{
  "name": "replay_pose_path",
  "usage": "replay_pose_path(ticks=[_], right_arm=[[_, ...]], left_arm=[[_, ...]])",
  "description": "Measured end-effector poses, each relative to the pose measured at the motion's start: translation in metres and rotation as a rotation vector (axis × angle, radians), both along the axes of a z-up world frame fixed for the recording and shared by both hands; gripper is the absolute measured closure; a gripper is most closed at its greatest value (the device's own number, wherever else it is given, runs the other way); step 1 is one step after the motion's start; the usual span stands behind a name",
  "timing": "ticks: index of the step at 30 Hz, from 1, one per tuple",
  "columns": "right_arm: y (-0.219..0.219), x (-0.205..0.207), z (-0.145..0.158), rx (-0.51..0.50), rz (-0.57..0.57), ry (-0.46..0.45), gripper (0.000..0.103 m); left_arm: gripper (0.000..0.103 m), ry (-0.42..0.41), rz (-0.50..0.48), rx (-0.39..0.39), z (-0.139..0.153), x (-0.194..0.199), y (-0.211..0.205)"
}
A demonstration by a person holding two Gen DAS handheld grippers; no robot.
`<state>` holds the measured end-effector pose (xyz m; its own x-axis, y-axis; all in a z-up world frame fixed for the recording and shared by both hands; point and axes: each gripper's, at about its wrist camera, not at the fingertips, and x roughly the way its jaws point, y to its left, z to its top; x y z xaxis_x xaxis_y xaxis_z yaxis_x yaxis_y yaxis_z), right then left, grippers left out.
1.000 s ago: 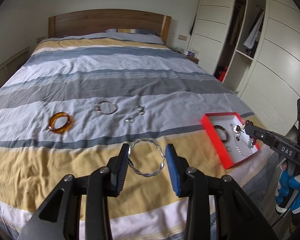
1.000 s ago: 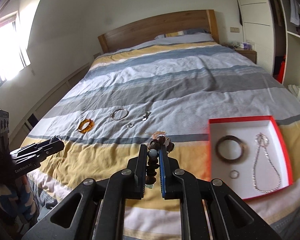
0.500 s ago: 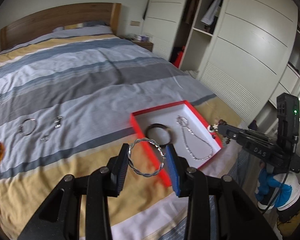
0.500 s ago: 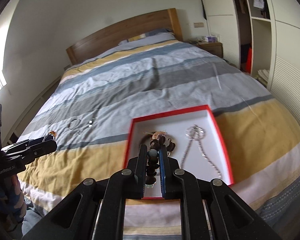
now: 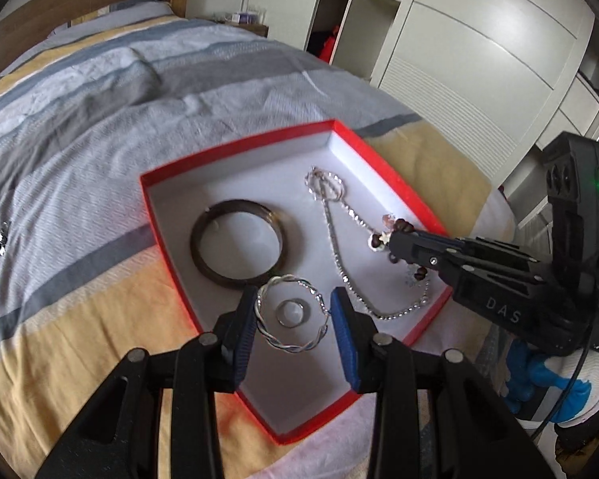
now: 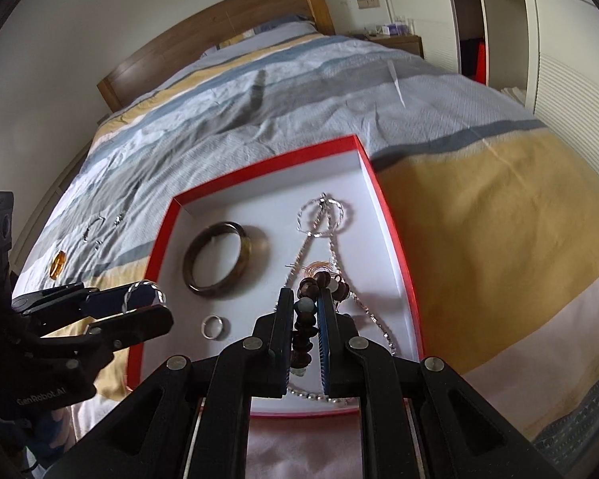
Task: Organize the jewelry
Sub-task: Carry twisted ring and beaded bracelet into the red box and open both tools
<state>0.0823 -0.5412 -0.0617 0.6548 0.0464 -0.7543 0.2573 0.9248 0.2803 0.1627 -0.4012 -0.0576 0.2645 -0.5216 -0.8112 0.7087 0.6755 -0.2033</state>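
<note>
Twisted silver bangle [image 5: 291, 313] pinched across its width by the left gripper [image 5: 293, 319], held flat above the red box [image 5: 235, 147] near its front-left corner, right over the small ring [image 5: 292, 312], presumably to drop inside the rim. Right gripper [image 6: 304, 317] clamps a brown bead bracelet [image 6: 305, 311], strand hanging between the fingers, over the silver chain [image 6: 331, 239]. Dark bangle [image 5: 237, 249] already in the box; amber bangle [image 6: 57, 264] and small bits remain on the striped duvet [image 6: 479, 199]

Both wrist fisheyes are looking down close over the red-rimmed white cardboard tray [image 5: 235, 147] [image 6: 259, 167] on the striped bed [image 5: 80, 127] [image 6: 479, 167], left facing rightward, right facing the headboard, both sharing the tray.
</note>
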Motion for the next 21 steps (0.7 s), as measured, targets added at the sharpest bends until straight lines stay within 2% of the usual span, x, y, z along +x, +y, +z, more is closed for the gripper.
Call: replay_pose_path(ticks=[6, 10, 21], right_arm=[[-0.003, 0.007, -0.017, 0.016, 0.007, 0.027, 0.091], [0.000, 0.011, -0.018, 0.002, 0.013, 0.035, 0.091], [0.004, 0.011, -0.015, -0.025, 0.002, 0.075, 0.090]], left_arm=[[0.068, 0.030, -0.002, 0.037, -0.024, 0.005, -0.007], [0.067, 0.045, -0.020, 0.046, -0.030, 0.007, -0.015], [0.066, 0.016, -0.049, 0.098, -0.035, 0.005, -0.022]])
